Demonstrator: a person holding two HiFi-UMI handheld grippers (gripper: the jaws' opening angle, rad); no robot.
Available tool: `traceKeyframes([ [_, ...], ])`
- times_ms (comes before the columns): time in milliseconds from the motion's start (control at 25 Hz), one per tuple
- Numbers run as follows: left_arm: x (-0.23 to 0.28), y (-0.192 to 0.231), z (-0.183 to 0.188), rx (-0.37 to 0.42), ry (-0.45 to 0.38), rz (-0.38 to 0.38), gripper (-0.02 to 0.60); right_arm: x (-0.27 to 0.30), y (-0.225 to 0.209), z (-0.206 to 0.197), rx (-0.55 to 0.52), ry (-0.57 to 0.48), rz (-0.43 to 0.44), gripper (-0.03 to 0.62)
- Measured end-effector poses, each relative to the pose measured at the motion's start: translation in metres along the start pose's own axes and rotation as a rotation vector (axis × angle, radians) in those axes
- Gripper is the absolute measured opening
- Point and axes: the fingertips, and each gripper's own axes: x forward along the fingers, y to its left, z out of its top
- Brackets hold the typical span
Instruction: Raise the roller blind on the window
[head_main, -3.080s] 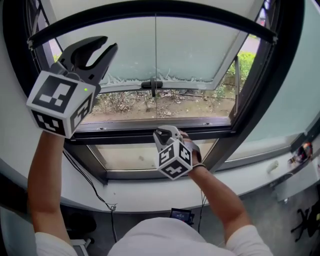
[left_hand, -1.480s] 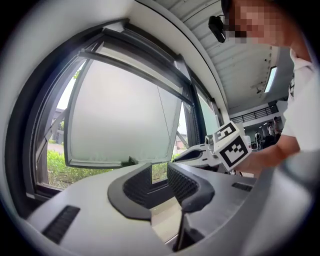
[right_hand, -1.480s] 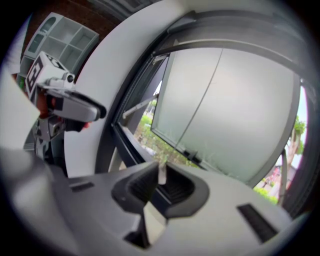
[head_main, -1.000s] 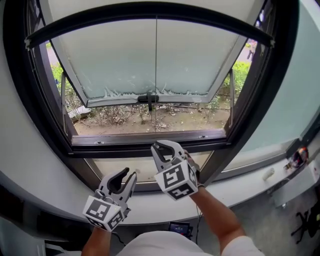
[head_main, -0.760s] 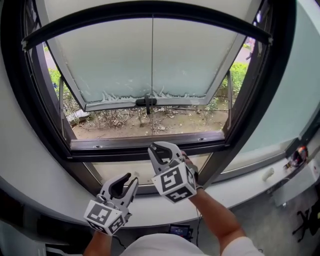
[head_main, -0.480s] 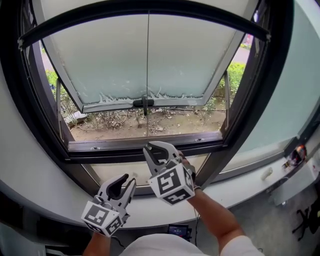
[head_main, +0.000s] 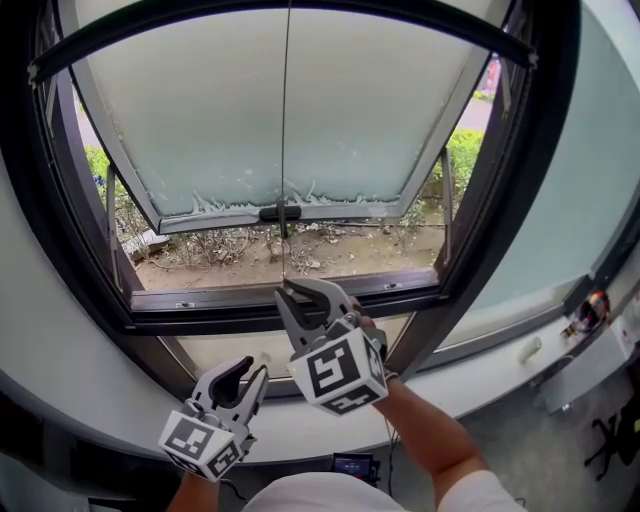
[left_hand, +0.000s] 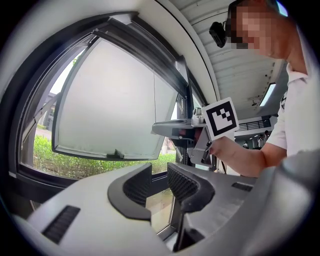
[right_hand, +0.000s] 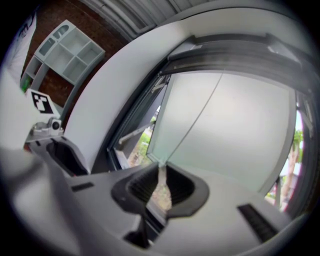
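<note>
The roller blind's dark bottom bar sits high across the top of the window. Its thin cord hangs straight down in front of the tilted frosted pane. My right gripper is just above the lower frame, shut on the cord's lower end. In the right gripper view the pale cord end sits pinched between the ribbed pads of my right gripper, and the cord runs up taut. My left gripper is low by the sill, open and empty; its jaws hold nothing.
The pane's black handle is just behind the cord. Thick dark window frame surrounds the opening, with a white sill below. Small items lie on the ledge at the far right. A person's hand holds the right gripper.
My left gripper has come down from high at the left to low by the sill. My right gripper has risen a little, still holding the cord.
</note>
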Motion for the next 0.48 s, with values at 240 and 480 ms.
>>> traceKeyframes([
  [240,0.002,-0.003,0.001,-0.011,-0.003,-0.012,0.11,0.002,-0.005,0.007,-0.01,-0.008,-0.006,0.058],
  [480,0.001,-0.002,-0.002,-0.019,-0.003,-0.017,0.11,0.002,-0.013,0.018,-0.013,-0.034,-0.027,0.058],
])
